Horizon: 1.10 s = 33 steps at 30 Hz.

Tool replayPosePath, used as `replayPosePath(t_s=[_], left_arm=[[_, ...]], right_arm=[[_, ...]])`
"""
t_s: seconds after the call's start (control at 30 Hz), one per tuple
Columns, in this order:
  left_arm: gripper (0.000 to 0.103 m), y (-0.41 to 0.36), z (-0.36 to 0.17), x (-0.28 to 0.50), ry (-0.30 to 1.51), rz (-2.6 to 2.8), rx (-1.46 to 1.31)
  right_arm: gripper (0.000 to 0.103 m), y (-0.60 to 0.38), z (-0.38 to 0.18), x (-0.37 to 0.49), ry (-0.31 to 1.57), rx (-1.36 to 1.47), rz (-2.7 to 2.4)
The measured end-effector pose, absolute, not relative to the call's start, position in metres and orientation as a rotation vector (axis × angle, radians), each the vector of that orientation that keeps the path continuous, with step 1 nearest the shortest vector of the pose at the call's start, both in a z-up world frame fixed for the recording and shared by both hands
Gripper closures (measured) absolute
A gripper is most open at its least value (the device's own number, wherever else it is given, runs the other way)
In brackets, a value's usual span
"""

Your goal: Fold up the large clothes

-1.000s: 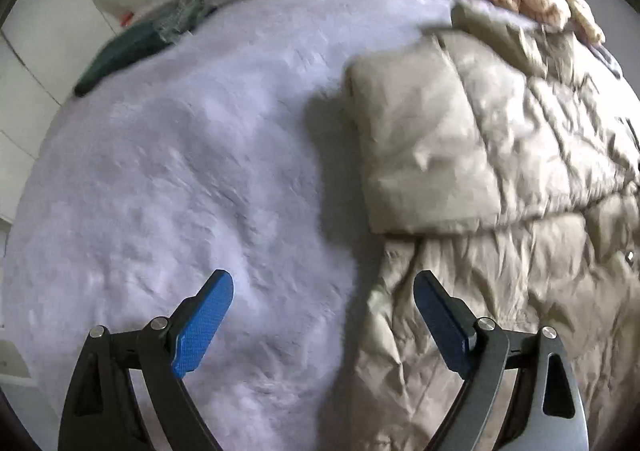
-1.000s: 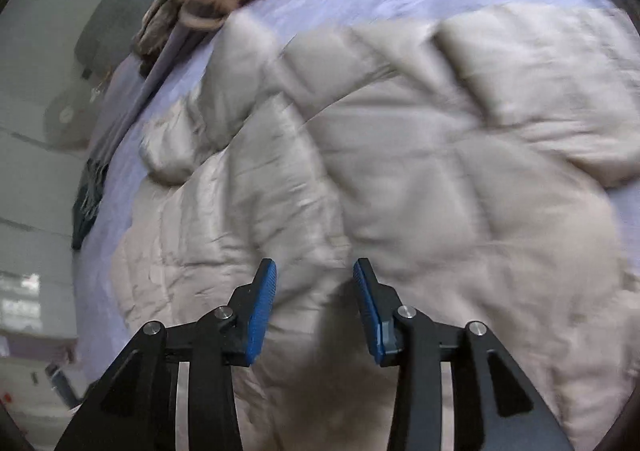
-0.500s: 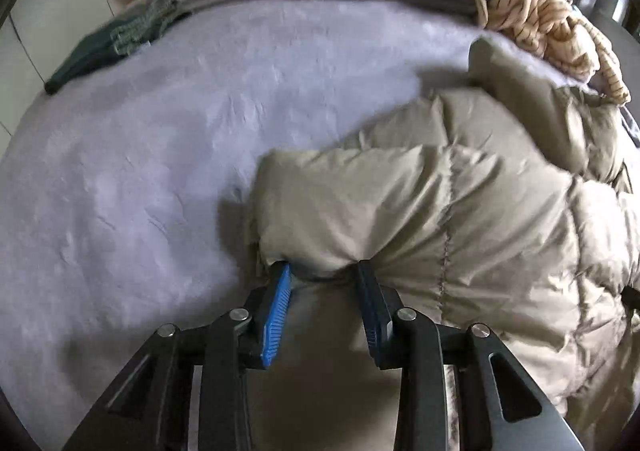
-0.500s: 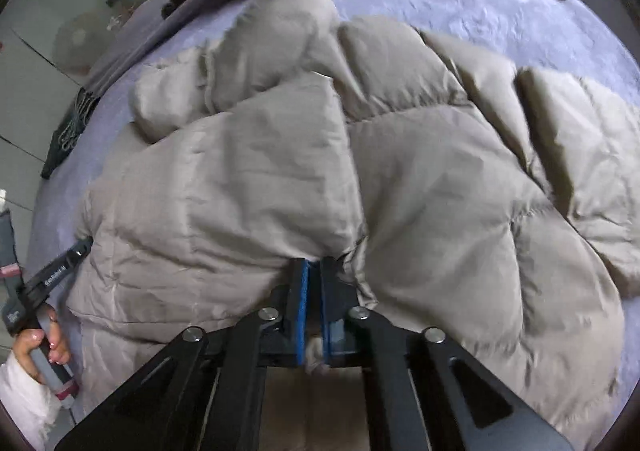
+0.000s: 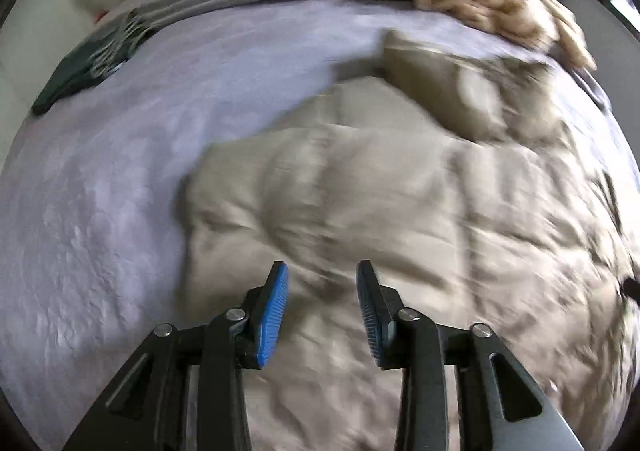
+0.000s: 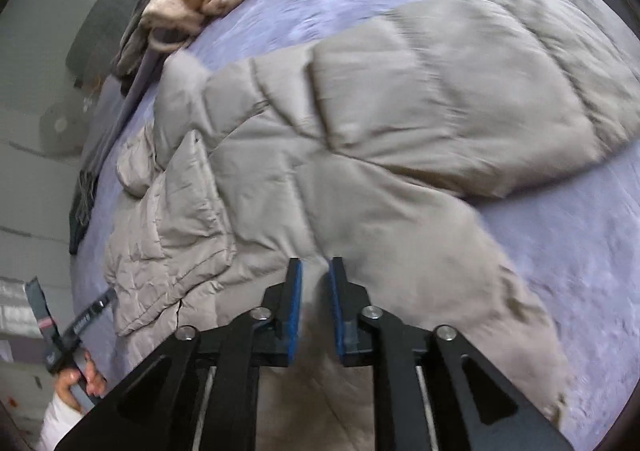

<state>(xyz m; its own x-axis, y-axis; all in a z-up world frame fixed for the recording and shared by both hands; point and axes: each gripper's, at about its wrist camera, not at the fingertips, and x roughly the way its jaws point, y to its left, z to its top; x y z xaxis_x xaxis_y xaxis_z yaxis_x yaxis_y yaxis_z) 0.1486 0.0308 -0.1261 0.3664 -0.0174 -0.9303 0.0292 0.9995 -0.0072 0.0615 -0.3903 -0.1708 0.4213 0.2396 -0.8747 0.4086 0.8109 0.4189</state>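
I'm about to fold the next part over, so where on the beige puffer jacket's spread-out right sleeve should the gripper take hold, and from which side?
Probably the sleeve end at the far right, by its cuff edge, coming in from the bare purple blanket beside it. The puffer jacket is thick, but that end lies flat with an open edge, so one pad can slide under. Both grippers' jaws are opening.

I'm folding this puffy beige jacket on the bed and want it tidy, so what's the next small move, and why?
Probably reach the right gripper, its jaws opening with nothing pinched, to the sleeve spread out over the purple blanket, and fold it across the jacket. The left gripper, also opening, is empty.
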Motion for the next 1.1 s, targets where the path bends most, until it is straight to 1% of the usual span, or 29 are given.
replayPosePath(t_s=[0.03, 0.07, 0.2, 0.27, 0.3, 0.33, 0.37, 0.4, 0.47, 0.5, 0.6, 0.63, 0.67, 0.7, 0.87, 1.1], left_arm=[[0.027, 0.018, -0.122, 0.144, 1.185, -0.041, 0.028], [0.026, 0.005, -0.117, 0.139, 1.162, -0.056, 0.038], [0.026, -0.045, -0.107, 0.126, 1.152, -0.121, 0.051], [0.026, -0.066, -0.109, 0.126, 1.181, -0.169, 0.026], [0.026, -0.074, -0.110, 0.124, 1.186, -0.176, 0.024], [0.012, -0.084, -0.110, 0.123, 1.189, -0.182, 0.024], [0.001, -0.096, -0.111, 0.124, 1.193, -0.183, 0.035], [0.000, -0.107, -0.110, 0.121, 1.184, -0.174, 0.046], [0.000, -0.125, -0.108, 0.120, 1.178, -0.183, 0.061], [0.000, -0.135, -0.107, 0.117, 1.178, -0.189, 0.067], [0.000, -0.161, -0.106, 0.115, 1.179, -0.209, 0.086], [0.000, -0.170, -0.106, 0.116, 1.180, -0.210, 0.091], [0.000, -0.175, -0.106, 0.117, 1.179, -0.209, 0.092], [0.000, -0.181, -0.107, 0.118, 1.182, -0.212, 0.093], [0.000, -0.201, -0.115, 0.122, 1.214, -0.238, 0.087], [0.000, -0.214, -0.113, 0.122, 1.207, -0.229, 0.100]], right_arm=[[0.075, -0.398, -0.169, 0.056, 1.144, 0.678, -0.124], [0.068, -0.405, -0.168, 0.052, 1.134, 0.699, -0.133], [0.057, -0.438, -0.157, 0.031, 1.090, 0.720, -0.221], [0.048, -0.461, -0.154, 0.020, 1.063, 0.754, -0.275], [0.046, -0.474, -0.153, 0.014, 1.052, 0.779, -0.296], [0.044, -0.489, -0.153, 0.007, 1.041, 0.809, -0.317], [0.041, -0.502, -0.154, 0.001, 1.030, 0.834, -0.335], [0.039, -0.514, -0.154, -0.005, 1.015, 0.862, -0.354], [0.022, -0.538, -0.155, -0.019, 0.975, 0.910, -0.381], [0.019, -0.545, -0.156, -0.022, 0.961, 0.925, -0.384], [0.018, -0.572, -0.161, -0.031, 0.929, 0.981, -0.401], [0.013, -0.582, -0.163, -0.033, 0.914, 0.997, -0.410], [0.002, -0.592, -0.165, -0.035, 0.895, 1.017, -0.415], [0.000, -0.598, -0.166, -0.035, 0.878, 1.034, -0.415], [0.000, -0.640, -0.177, -0.029, 0.762, 1.181, -0.390], [0.000, -0.687, -0.183, -0.012, 0.606, 1.356, -0.337]])
